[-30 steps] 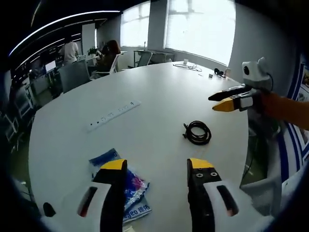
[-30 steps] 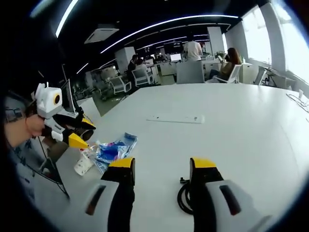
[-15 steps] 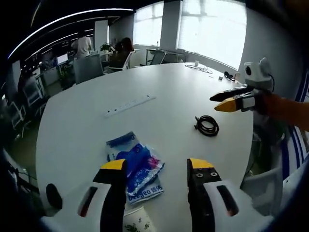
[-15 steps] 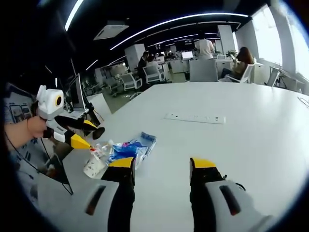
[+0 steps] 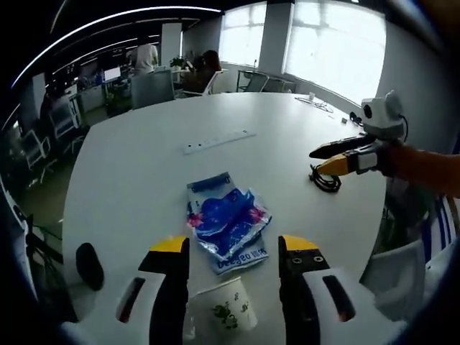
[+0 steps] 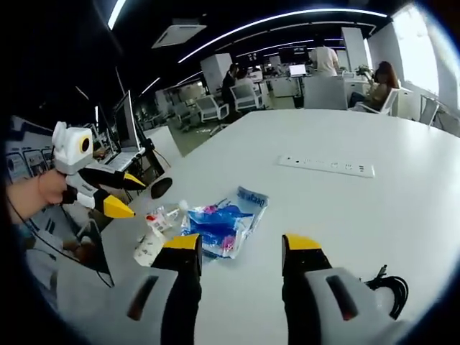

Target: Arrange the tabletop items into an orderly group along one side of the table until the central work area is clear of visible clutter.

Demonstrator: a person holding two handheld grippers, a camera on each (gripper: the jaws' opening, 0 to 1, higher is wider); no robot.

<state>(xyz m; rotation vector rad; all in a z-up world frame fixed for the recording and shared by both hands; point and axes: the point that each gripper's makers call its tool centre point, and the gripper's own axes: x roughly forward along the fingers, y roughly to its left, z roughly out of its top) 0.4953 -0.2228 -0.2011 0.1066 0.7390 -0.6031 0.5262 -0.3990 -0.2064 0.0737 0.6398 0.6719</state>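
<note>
The paper cup (image 5: 228, 316) at the lower centre of the left gripper view is partly screened by the jaws. The black cable coil (image 6: 389, 288) at the lower right of the right gripper view is partly hidden behind the jaw. Print on the blue packet (image 5: 228, 220) is too small to read.

crumpled blue packet (image 5: 228, 228) lying flat mid-table, paper cup (image 5: 228, 315) tipped beside it, black cable coil (image 5: 325, 180) near edge

The blue plastic packet (image 5: 228, 228) in front of my left gripper carries white lettering along its near edge, but I can't make out the words. I can read nothing on the paper cup (image 5: 228, 315) or the power strip (image 5: 218, 141).
</note>
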